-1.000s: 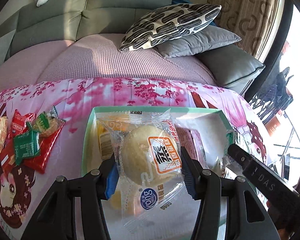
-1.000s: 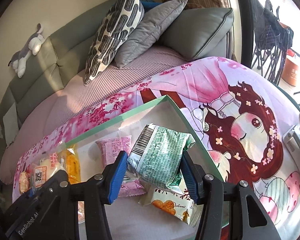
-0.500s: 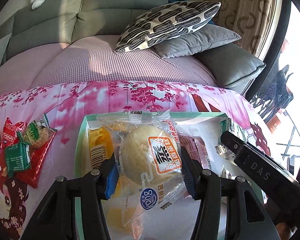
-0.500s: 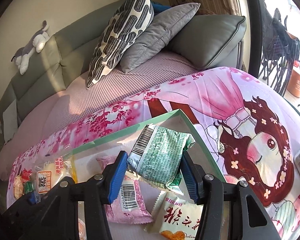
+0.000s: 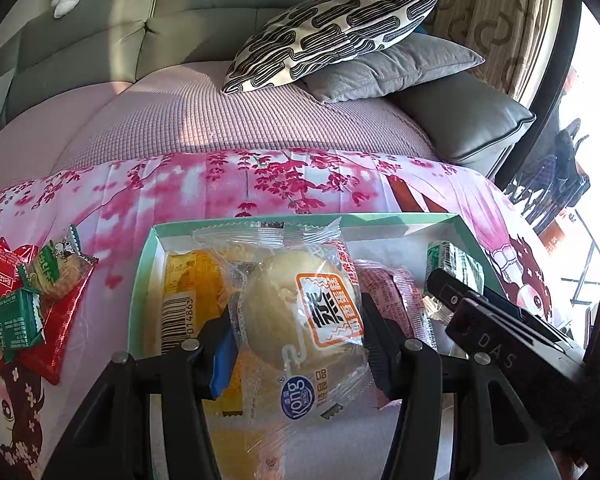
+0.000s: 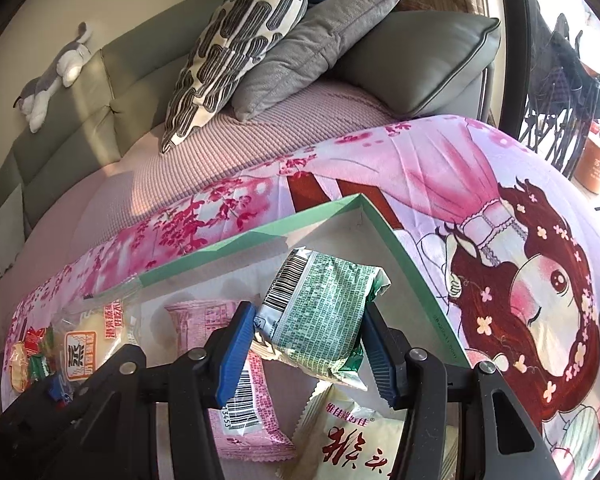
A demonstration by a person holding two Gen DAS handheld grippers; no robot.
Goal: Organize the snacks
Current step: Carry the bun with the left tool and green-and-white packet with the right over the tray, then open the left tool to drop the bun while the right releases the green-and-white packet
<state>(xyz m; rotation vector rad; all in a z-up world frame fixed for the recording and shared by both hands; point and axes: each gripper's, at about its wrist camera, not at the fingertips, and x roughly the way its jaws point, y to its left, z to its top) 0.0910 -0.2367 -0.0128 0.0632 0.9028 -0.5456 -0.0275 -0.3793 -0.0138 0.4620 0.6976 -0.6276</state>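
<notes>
Tongs both loaded, left tongs clamping the bun pack, right tongs the green packet; I'd lower each into bare floor of the green box before releasing.

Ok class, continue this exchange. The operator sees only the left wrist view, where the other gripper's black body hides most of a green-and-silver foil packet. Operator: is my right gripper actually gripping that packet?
Observer: Yes. The right gripper has its jaws pressed on both sides of the green-and-silver foil packet, barcode end up.
Operator: What lies beneath it?
Observer: A cream plastic packet with red characters, lying inside the green cardboard box. Your view does not show it.
</notes>
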